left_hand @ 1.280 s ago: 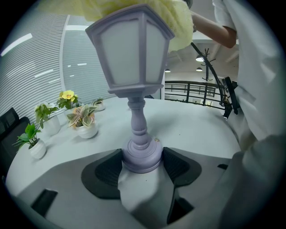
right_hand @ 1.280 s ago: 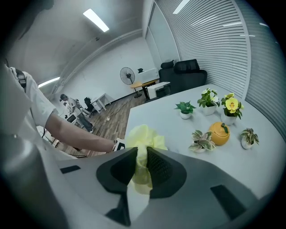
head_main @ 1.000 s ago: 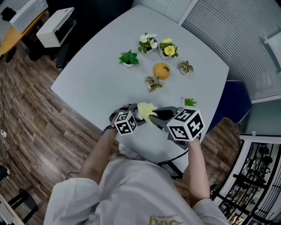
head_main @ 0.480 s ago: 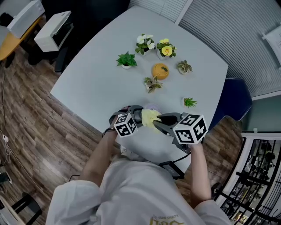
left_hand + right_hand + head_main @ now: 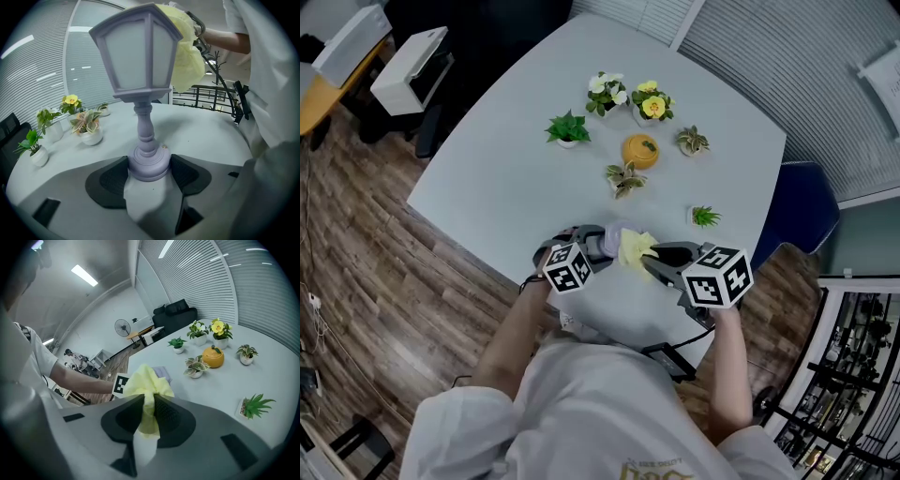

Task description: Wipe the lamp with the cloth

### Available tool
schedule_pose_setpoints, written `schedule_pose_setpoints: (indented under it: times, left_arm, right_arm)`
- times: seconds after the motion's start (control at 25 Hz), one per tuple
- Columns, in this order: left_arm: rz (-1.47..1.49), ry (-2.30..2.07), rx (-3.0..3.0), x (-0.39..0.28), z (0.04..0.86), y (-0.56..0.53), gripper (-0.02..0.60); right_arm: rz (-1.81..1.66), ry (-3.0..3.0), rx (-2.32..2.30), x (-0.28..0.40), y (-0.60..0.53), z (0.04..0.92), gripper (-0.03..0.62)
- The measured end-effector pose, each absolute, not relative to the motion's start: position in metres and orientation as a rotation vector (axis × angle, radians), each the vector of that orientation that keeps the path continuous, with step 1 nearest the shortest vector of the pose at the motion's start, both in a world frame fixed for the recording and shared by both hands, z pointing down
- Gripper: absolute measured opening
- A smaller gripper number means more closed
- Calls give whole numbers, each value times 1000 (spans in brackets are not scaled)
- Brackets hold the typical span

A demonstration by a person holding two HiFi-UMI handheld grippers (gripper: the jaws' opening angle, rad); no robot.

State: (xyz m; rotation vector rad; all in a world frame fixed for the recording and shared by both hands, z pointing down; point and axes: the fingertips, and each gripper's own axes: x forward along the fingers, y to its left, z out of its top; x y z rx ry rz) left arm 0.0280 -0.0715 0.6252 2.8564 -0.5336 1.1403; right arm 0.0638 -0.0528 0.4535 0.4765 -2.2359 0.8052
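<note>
Lamp [image 5: 140, 61] and cloth [image 5: 187, 61] meet above the near edge of the white table [image 5: 506, 169], just in front of the person. The left gripper [image 5: 149, 171] has its jaws closed on the lamp's round base, one dark pad on either side, so the pale purple lamp rises upright from between them. Whether the base also rests on the table cannot be told. The right gripper [image 5: 149, 413] pinches a fold of the yellow cloth [image 5: 146, 390] tightly between its pads. The loose bunch sticks out past the jaws and presses on the roof and one side of the lantern-shaped head.

In the head view the left gripper [image 5: 598, 242] and the right gripper [image 5: 661, 255] point toward each other. The lamp [image 5: 612, 236] and cloth [image 5: 635, 249] touch between them. The left forearm [image 5: 511, 328] reaches in from the lower left. The right forearm [image 5: 727, 366] comes up from below, and the marker cube [image 5: 714, 277] sits above that hand. Both elbows are bent and kept close to the body.

Farther back on the table, well apart from the grippers, stands a group of small potted plants [image 5: 609, 89] around an orange pot [image 5: 641, 150]. One more small plant [image 5: 705, 217] sits near the right gripper. A wood floor [image 5: 356, 244] shows around the table.
</note>
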Motion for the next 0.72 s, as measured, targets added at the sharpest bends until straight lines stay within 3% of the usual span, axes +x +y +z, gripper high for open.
schedule_pose_setpoints:
  times: [0.72]
  left_arm:
    - [1137, -532, 2856, 28, 625, -72, 296]
  right_arm:
    - [766, -2232, 694, 76, -87, 455, 74]
